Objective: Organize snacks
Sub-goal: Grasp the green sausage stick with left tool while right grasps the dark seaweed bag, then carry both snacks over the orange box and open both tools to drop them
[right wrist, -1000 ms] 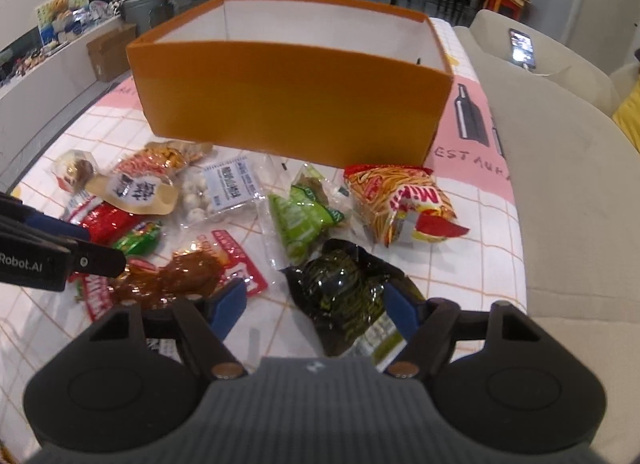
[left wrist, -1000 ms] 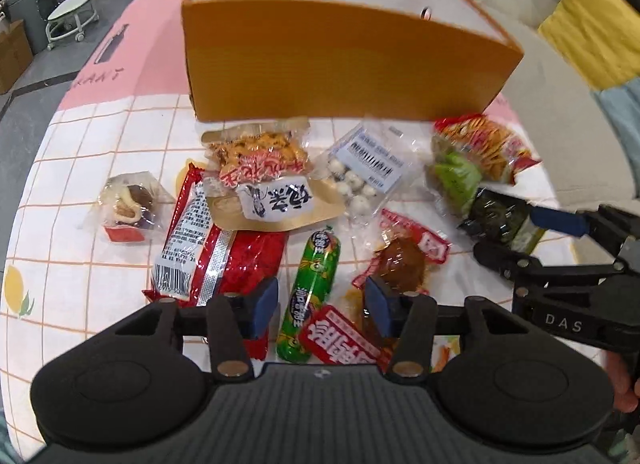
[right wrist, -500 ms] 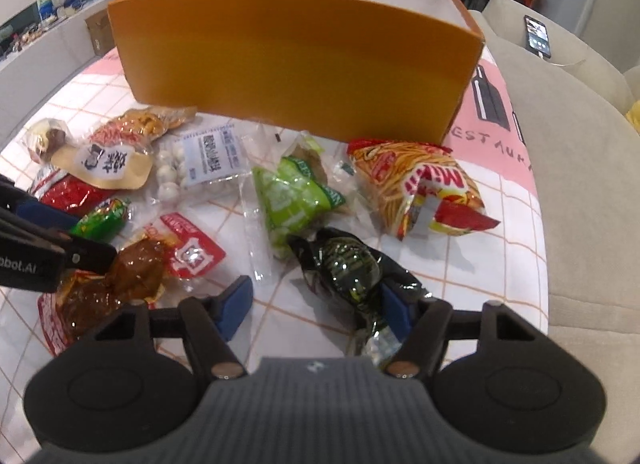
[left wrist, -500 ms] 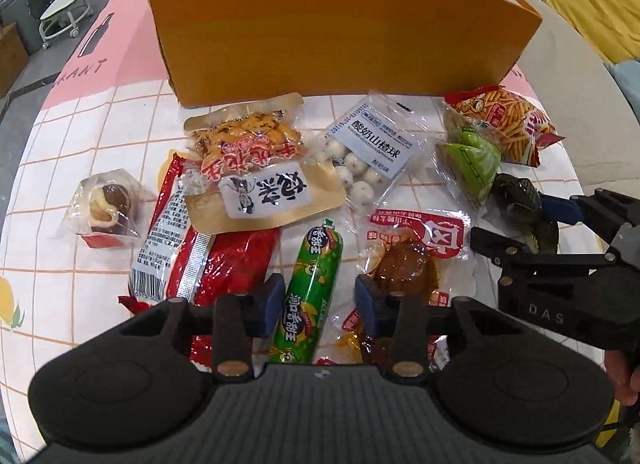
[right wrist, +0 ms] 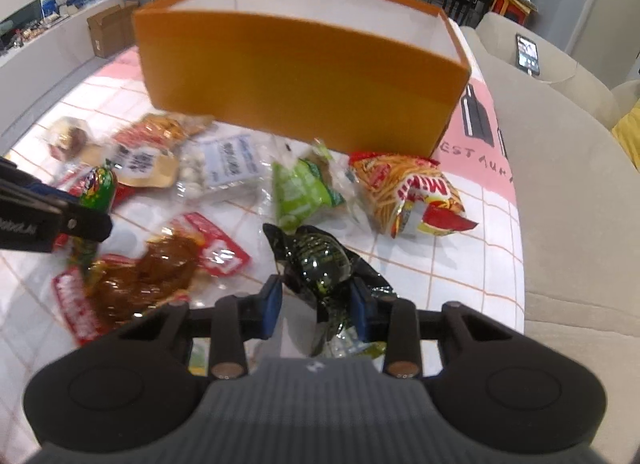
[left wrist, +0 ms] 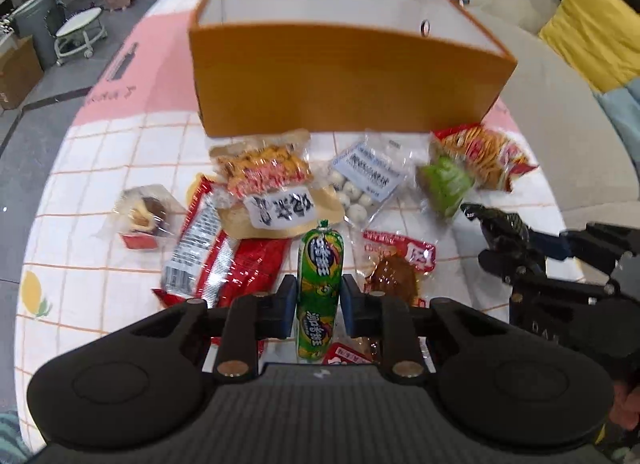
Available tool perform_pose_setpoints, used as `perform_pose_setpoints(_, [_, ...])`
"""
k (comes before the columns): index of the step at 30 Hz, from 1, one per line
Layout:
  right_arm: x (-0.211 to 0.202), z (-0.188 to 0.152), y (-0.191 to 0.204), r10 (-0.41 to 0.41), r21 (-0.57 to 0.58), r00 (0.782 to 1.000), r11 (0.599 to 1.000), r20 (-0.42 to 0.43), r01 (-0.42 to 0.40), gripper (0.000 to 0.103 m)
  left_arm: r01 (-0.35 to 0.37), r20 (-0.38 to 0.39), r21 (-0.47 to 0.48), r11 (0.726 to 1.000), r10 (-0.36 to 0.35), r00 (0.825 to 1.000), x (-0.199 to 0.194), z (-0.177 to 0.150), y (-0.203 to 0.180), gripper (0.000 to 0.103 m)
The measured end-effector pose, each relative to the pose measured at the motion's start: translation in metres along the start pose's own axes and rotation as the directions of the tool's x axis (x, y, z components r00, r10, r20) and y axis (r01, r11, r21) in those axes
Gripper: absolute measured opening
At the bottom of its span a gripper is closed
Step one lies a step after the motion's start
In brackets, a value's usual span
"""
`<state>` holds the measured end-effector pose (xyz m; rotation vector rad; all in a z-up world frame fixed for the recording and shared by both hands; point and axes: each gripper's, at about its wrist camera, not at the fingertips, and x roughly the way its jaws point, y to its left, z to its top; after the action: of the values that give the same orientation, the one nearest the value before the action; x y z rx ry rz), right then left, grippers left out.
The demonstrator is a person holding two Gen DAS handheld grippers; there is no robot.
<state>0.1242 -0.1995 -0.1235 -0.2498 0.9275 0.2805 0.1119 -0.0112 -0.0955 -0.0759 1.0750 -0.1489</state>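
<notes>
The left gripper [left wrist: 318,306] is clamped on the green sausage [left wrist: 320,292], which stands between its pads above the snacks spread on the checked tablecloth [left wrist: 100,167]. The right gripper [right wrist: 316,304] has just been closing around the black packet [right wrist: 320,264]; whether both pads press it I cannot tell. The orange box [right wrist: 300,83] stands just behind the snacks.

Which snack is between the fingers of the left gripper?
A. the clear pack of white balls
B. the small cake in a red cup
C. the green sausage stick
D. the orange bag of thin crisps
C: in the left wrist view the left gripper is shut on the green sausage stick, with a pad pressing on each side of it; the other snacks lie apart on the table.
</notes>
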Motion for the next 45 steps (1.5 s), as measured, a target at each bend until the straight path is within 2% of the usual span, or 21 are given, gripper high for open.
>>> perform_pose_setpoints(6, [-0.038, 0.014, 0.01, 0.033, 0.004, 0.997, 0.999, 0.065, -0.034, 0.033, 0.033, 0.088, -0.016, 0.999, -0.031, 0.996, -0.038, 0.01, -0.001, 0.025])
perform_pose_setpoints(10, [-0.061, 0.034, 0.013, 0.084, -0.004, 0.99, 0.996, 0.112, -0.084, 0.033, 0.065, 0.148, -0.016, 0.998, -0.062, 0.987, -0.066, 0.028, 0.002, 0.025])
perform_pose_setpoints(14, [-0.075, 0.067, 0.011, 0.139, -0.023, 0.979, 0.99, 0.147, -0.138, 0.033, 0.102, 0.192, -0.006, 0.995, -0.099, 0.976, -0.085, 0.063, 0.009, 0.025])
perform_pose_setpoints(20, [-0.077, 0.137, 0.002, 0.192, -0.025, 0.963, 0.981, 0.187, -0.191, 0.033, 0.13, 0.236, 0.018, 0.991, -0.131, 0.963, -0.095, 0.128, 0.014, 0.025])
perform_pose_setpoints(25, [-0.053, 0.186, -0.008, 0.191, -0.006, 0.967, 0.981, 0.17, -0.193, 0.033, 0.144, 0.181, -0.003, 0.99, -0.141, 0.973, -0.07, 0.181, 0.02, 0.025])
perform_pose_setpoints(29, [-0.018, 0.218, -0.015, 0.188, 0.014, 0.976, 0.982, 0.114, -0.19, 0.033, 0.093, 0.117, 0.009, 0.996, -0.093, 0.989, -0.036, 0.203, 0.02, 0.025])
perform_pose_setpoints(32, [0.018, 0.233, -0.025, 0.189, 0.048, 0.981, 0.98, 0.047, -0.191, 0.033, 0.091, 0.062, -0.005, 0.996, -0.09, 0.994, -0.008, 0.211, 0.023, 0.025])
perform_pose_setpoints(38, [0.077, 0.237, -0.038, 0.19, 0.082, 0.978, 0.98, -0.082, -0.183, 0.033, 0.076, -0.006, 0.009, 0.997, -0.076, 0.997, 0.035, 0.225, 0.02, 0.025])
perform_pose_setpoints(45, [0.123, 0.225, -0.042, 0.205, 0.113, 0.959, 0.976, -0.194, -0.185, 0.033, 0.042, -0.085, 0.053, 0.998, -0.037, 0.996, 0.078, 0.227, 0.011, 0.025])
